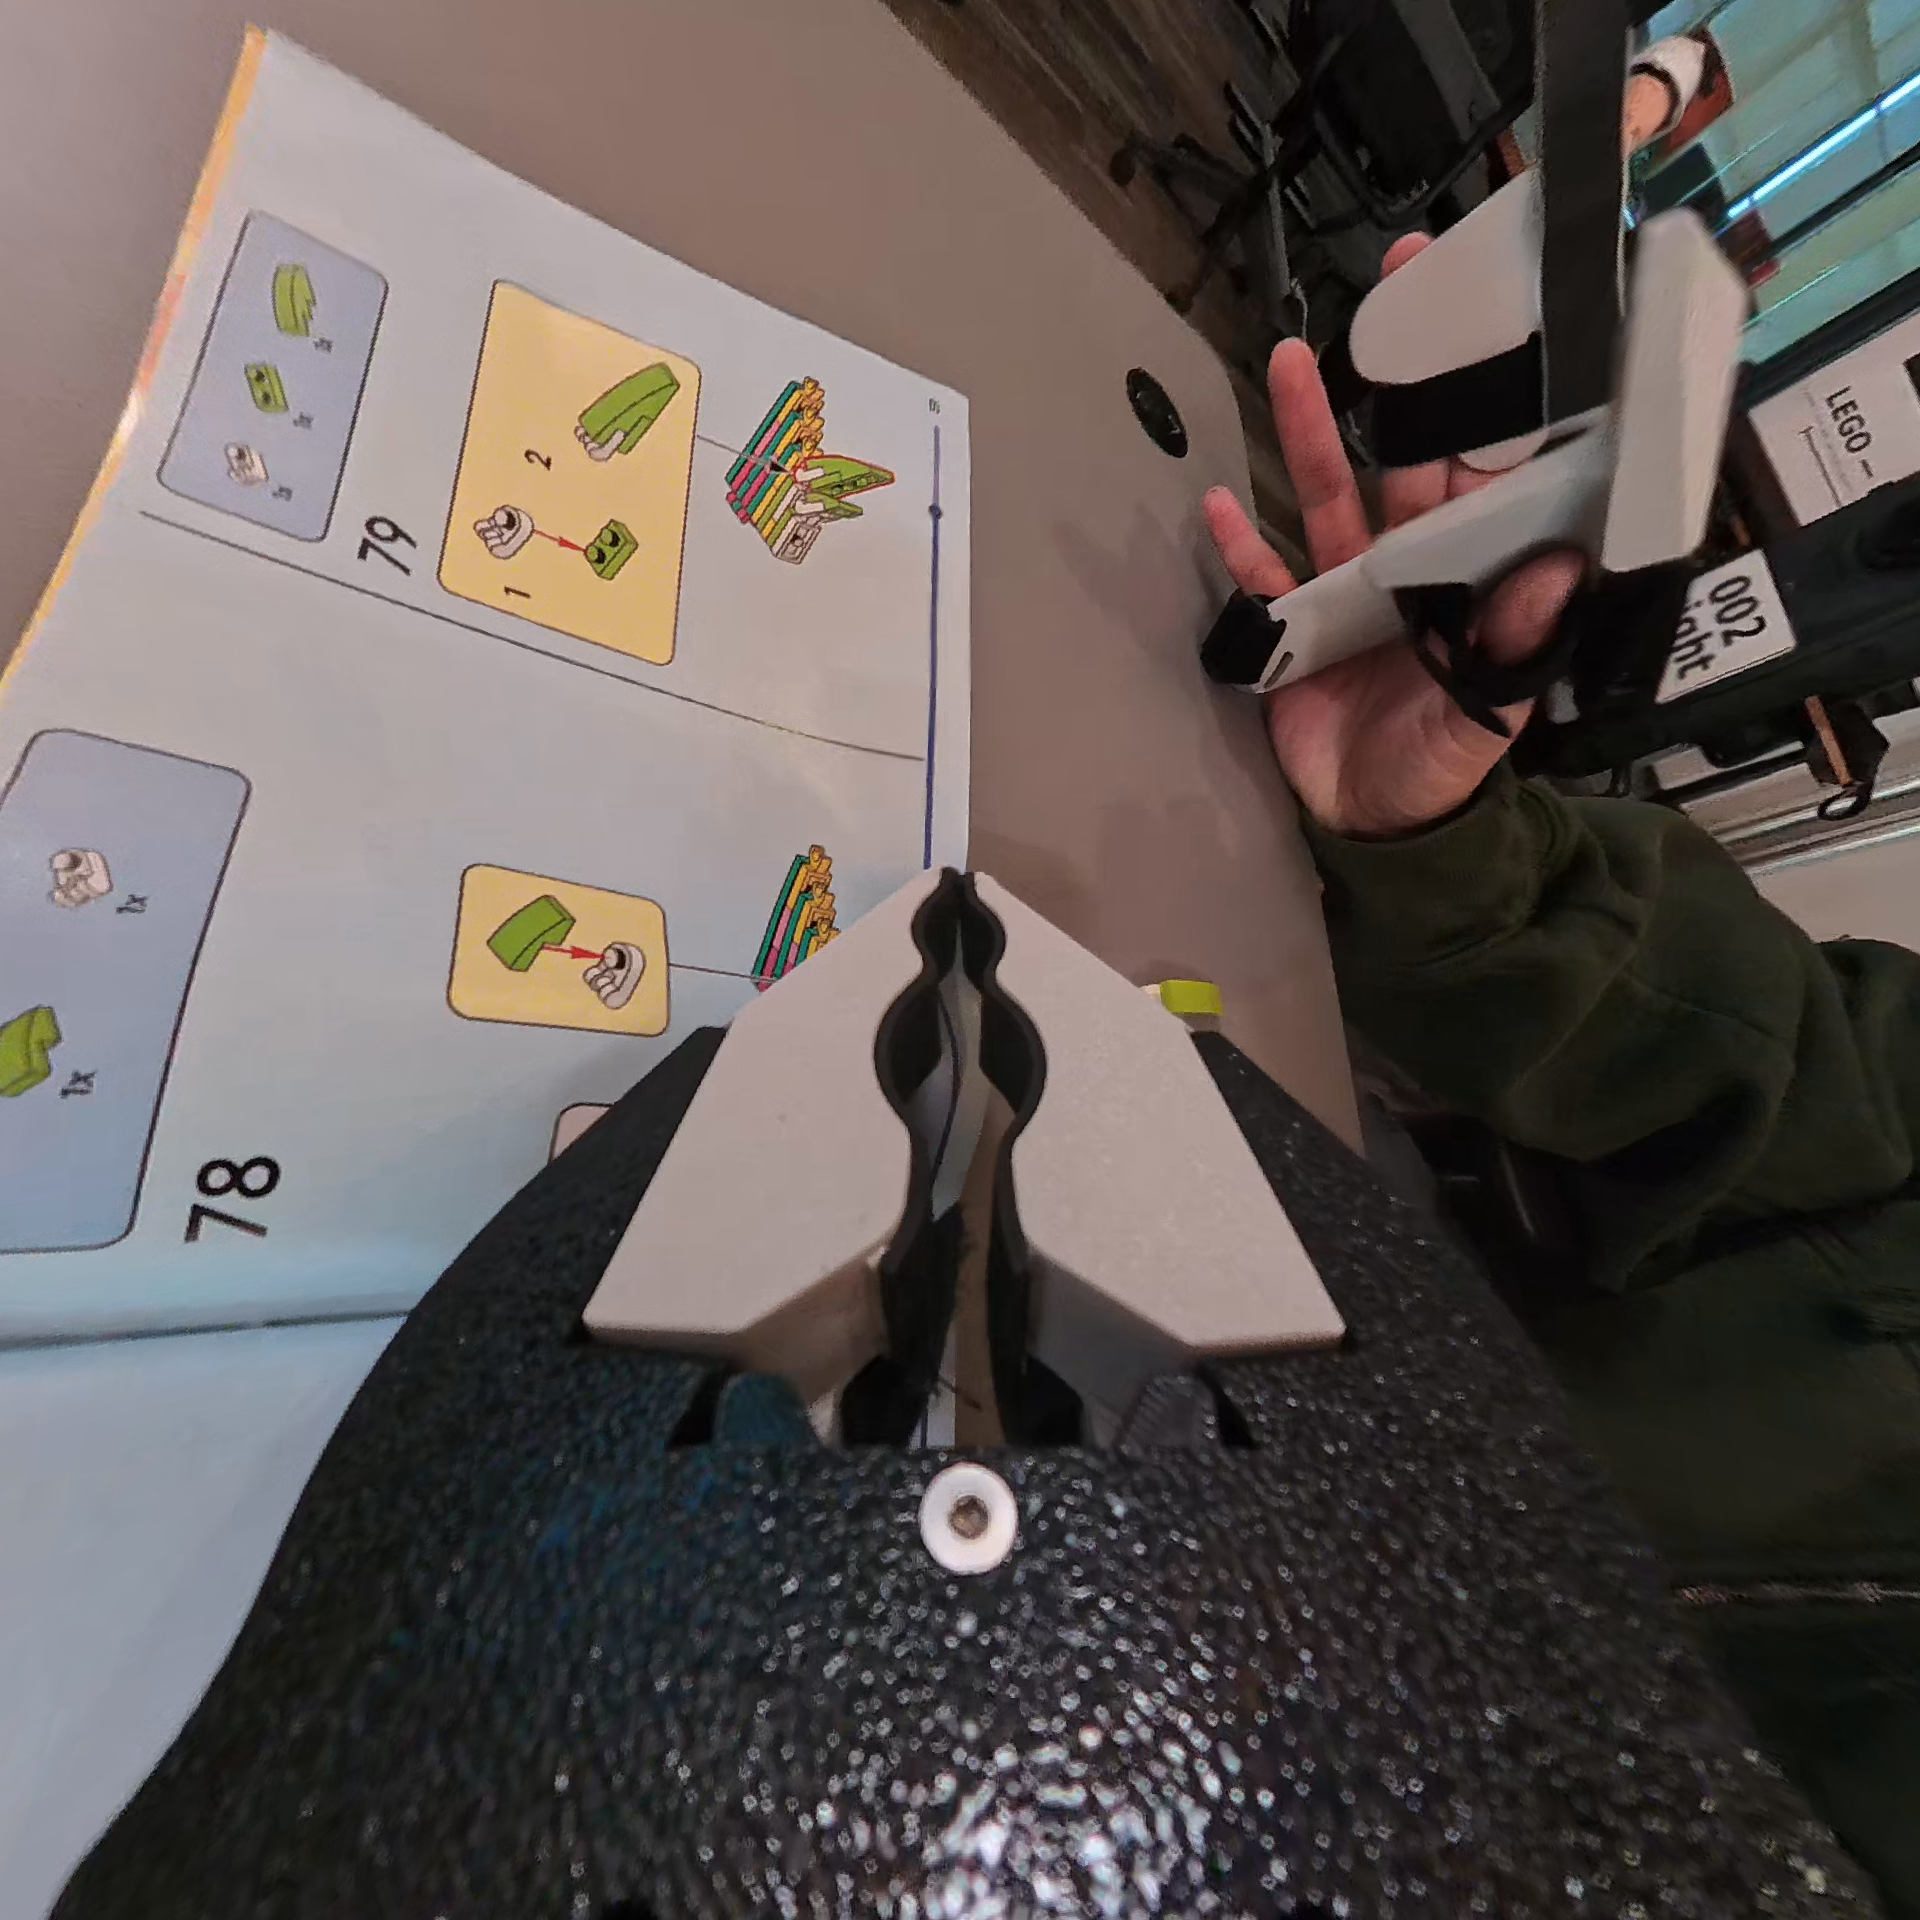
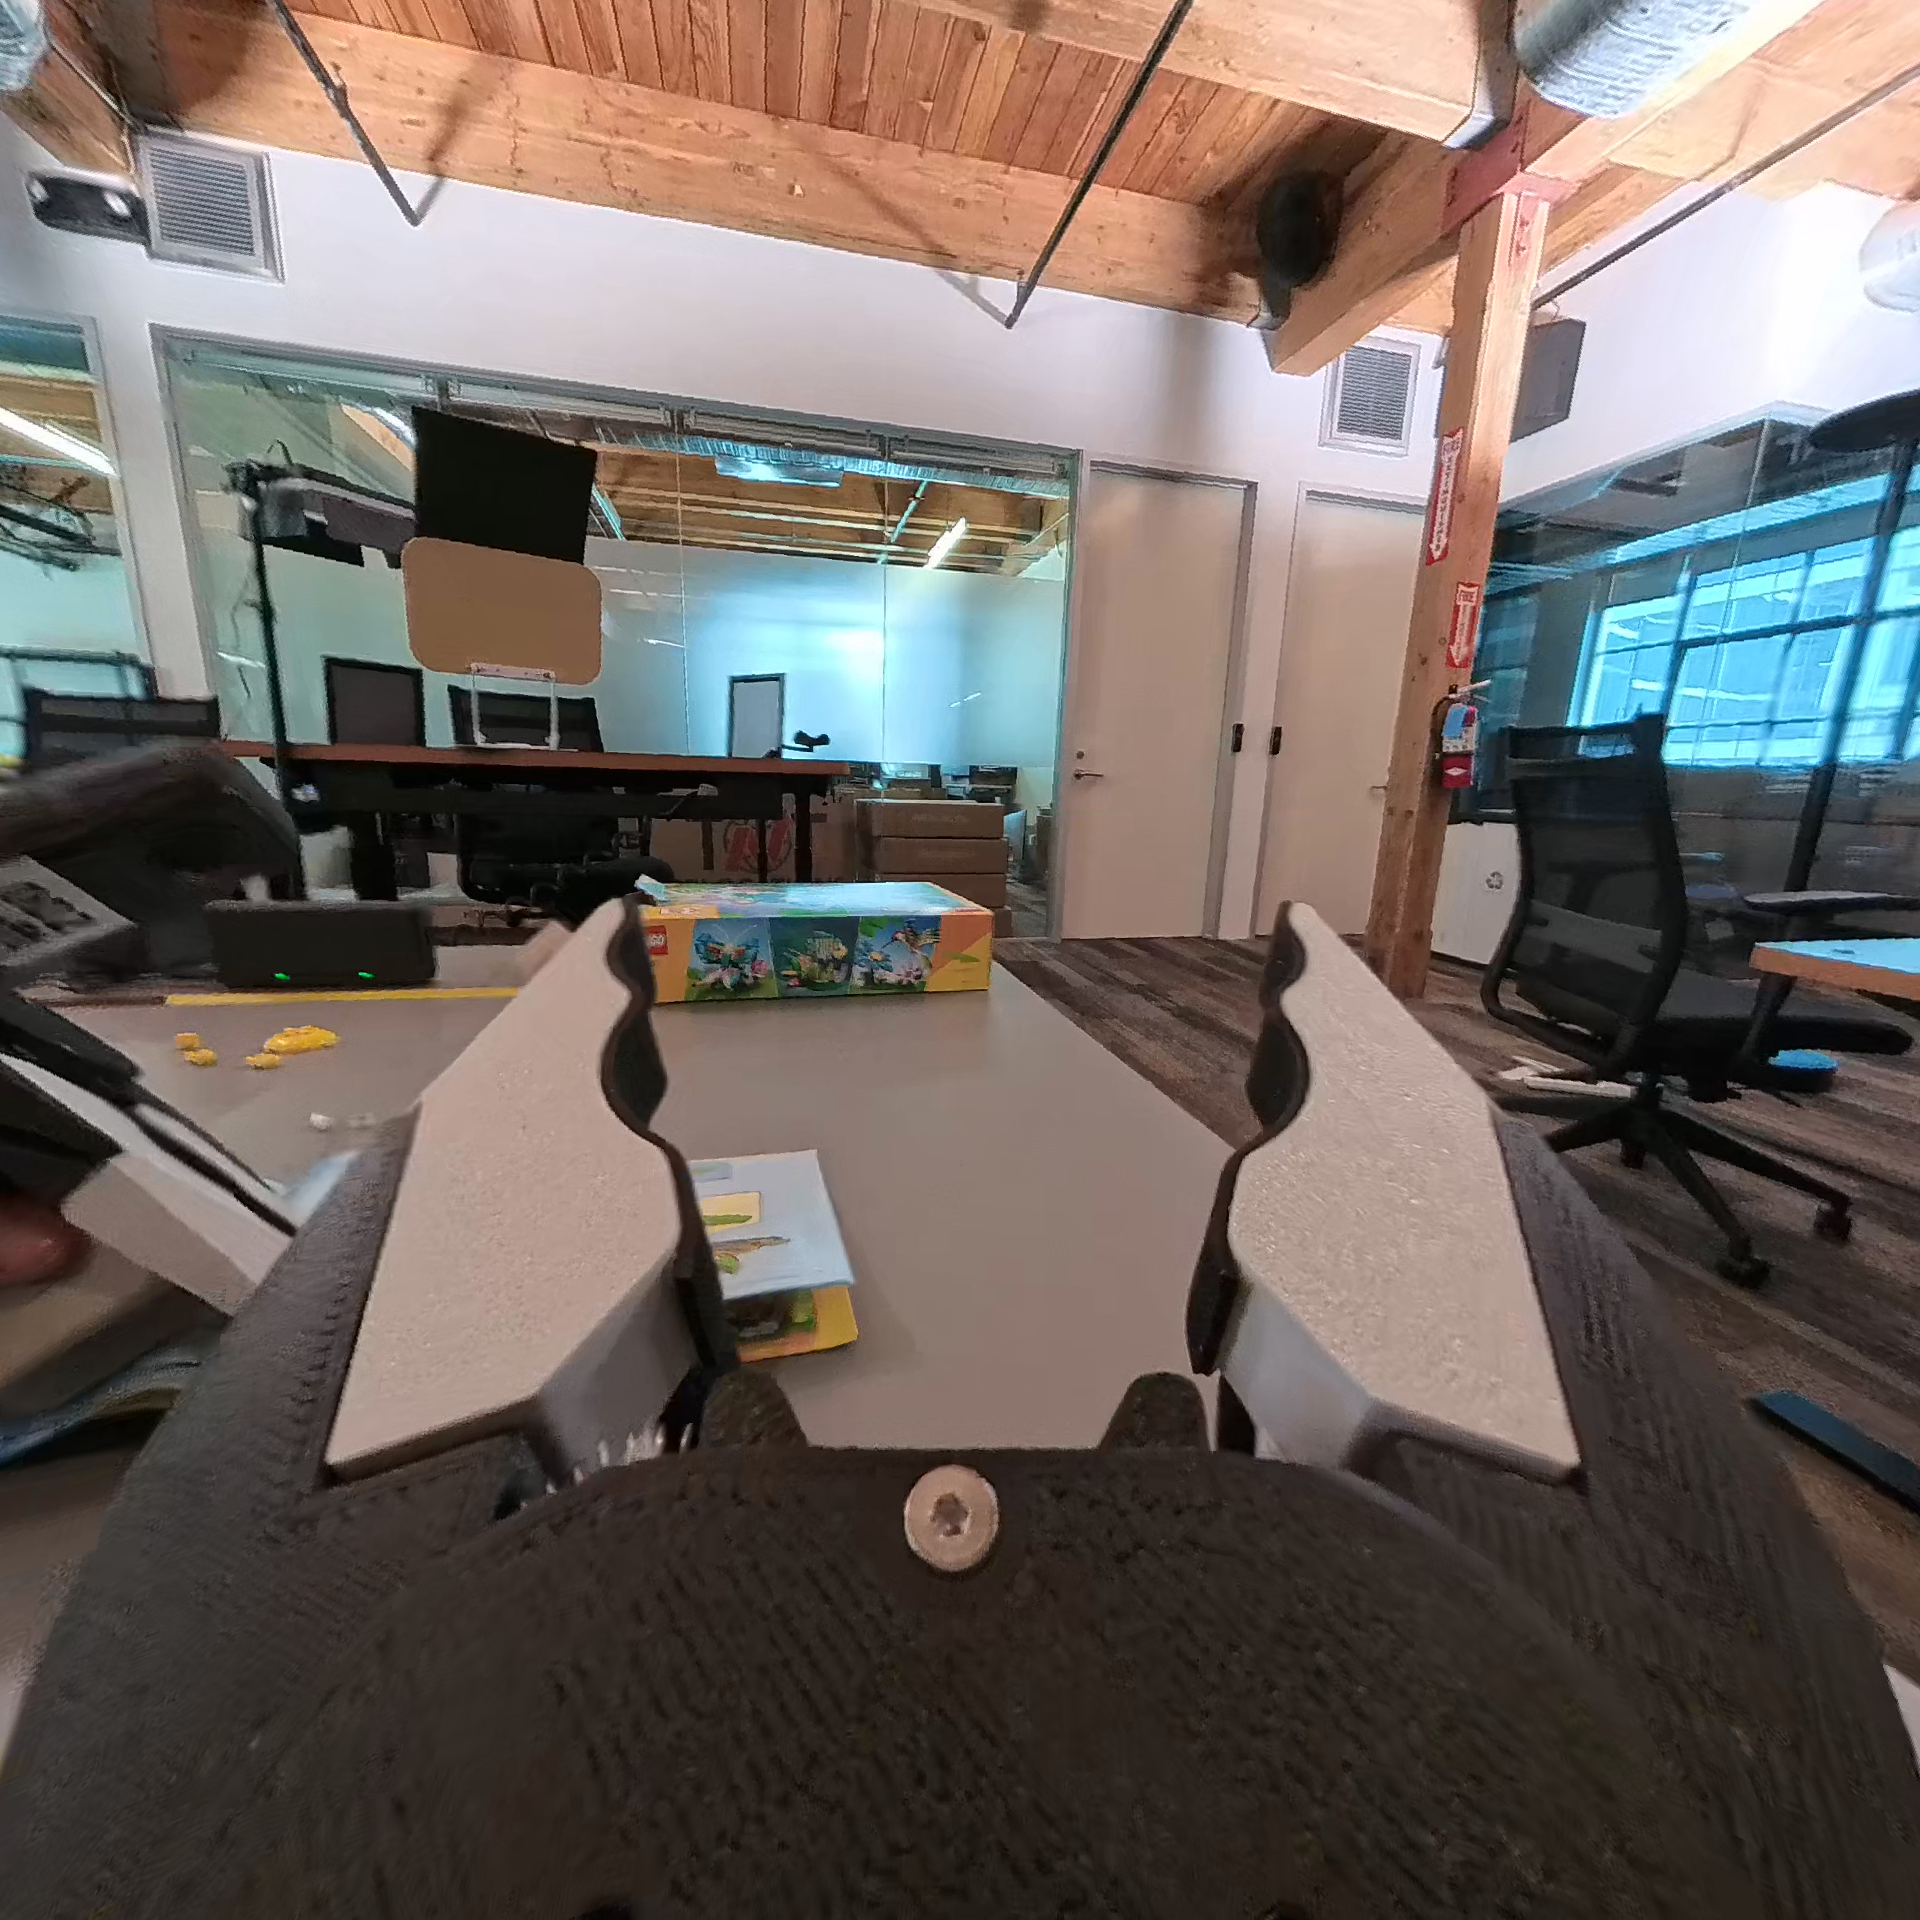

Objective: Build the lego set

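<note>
My left tool [image 1: 961, 883] is fully closed with nothing between the fingers, hovering right over the open instruction booklet [image 1: 499, 644] on the grey table [image 1: 1049, 312]. A small lime green piece [image 1: 1188, 997] peeks out just past its right finger. My right tool [image 2: 951, 997] has its jaws spread wide apart and empty, held above the table and pointing across the room. Through the gap I can see another booklet [image 2: 774, 1247] lying flat, and farther back the lego box [image 2: 821, 940] near the table's far edge. Some loose yellow pieces [image 2: 281, 1042] sit off to the left. In the left wrist view, a hand [image 1: 1382, 665] is open against the right tool's handle.
</note>
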Tool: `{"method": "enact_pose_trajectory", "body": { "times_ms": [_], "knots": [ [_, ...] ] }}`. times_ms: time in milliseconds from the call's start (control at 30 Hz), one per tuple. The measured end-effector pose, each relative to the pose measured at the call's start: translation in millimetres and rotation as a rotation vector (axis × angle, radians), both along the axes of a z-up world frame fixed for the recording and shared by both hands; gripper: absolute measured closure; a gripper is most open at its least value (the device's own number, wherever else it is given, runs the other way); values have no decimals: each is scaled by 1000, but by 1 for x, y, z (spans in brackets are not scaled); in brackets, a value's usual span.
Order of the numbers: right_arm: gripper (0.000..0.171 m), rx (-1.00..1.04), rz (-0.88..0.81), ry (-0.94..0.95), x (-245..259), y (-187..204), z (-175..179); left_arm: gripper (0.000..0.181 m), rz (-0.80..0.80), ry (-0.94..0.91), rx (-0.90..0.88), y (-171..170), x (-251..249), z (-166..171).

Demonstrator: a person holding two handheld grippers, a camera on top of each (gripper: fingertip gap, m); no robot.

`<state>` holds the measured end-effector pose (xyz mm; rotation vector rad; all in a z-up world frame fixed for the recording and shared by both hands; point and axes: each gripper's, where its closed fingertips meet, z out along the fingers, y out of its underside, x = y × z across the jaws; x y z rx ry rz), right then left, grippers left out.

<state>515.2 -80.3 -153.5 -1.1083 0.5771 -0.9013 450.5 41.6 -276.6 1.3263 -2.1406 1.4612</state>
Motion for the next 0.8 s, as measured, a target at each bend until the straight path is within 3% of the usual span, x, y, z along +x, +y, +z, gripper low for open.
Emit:
{"method": "enact_pose_trajectory", "body": {
  "times_ms": [100,233,333,467,600,700,800],
  "knots": [
    [89,-114,-49,-31,-1,5,-3,181,14,-70,-30,-1,-3,12],
    [154,-425,-31,88,0,31,-34,181,54,-186,-104,6,-10,37],
    [171,-470,142,253,-11,56,-52,181,79,-258,-166,14,-17,53],
    [171,-490,341,435,-25,86,-67,181,62,-308,-180,21,-29,57],
    [171,-465,386,372,-31,101,-66,178,25,-330,-138,15,-36,54],
    [171,-411,380,308,-31,100,-55,153,65,-400,-70,8,-25,63],
    [171,-370,363,314,-26,95,-52,140,122,-491,78,0,-8,70]
  ]
}}
